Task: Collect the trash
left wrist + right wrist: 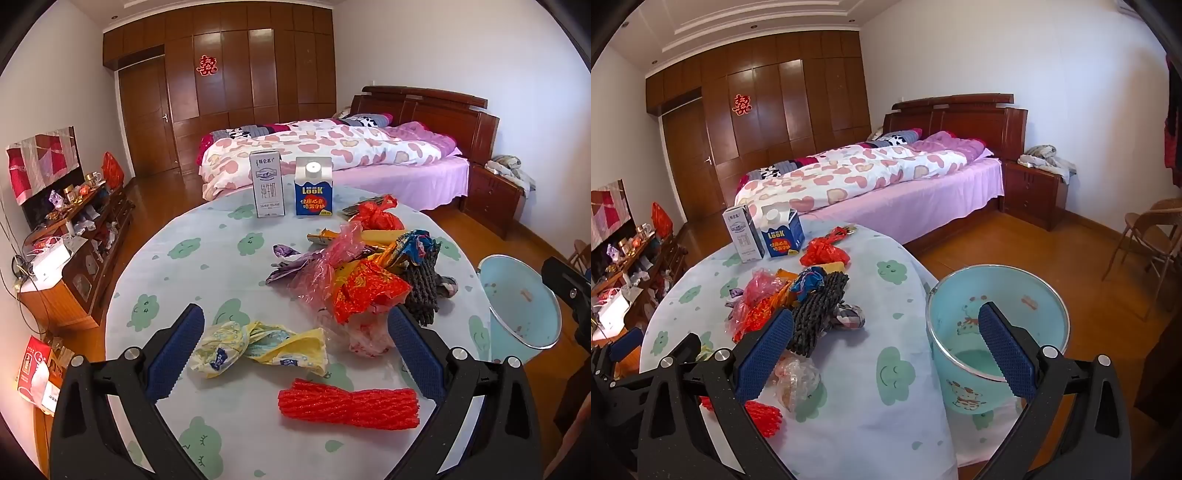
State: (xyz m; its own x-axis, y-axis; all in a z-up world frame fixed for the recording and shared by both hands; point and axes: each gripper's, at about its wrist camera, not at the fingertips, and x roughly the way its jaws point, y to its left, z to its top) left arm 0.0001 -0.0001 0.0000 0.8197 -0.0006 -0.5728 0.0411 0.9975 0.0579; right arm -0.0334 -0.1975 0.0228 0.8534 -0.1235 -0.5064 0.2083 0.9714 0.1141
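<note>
A pile of crumpled wrappers and plastic bags (365,273) lies on the round table (207,251). A yellow wrapper (258,345) and a red foam net (351,406) lie between the fingers of my open, empty left gripper (295,354). A black foam net (816,314) and a clear bag (798,376) show in the right wrist view. A light blue bucket (997,325) stands off the table's right edge. My right gripper (886,350) is open and empty, its right finger (1004,354) in front of the bucket.
A white milk carton (266,190) and a blue LOOK carton (314,188) stand upright at the table's far side. A bed (332,155) lies beyond. A cluttered sideboard (74,251) is at left, a chair (1148,236) at right.
</note>
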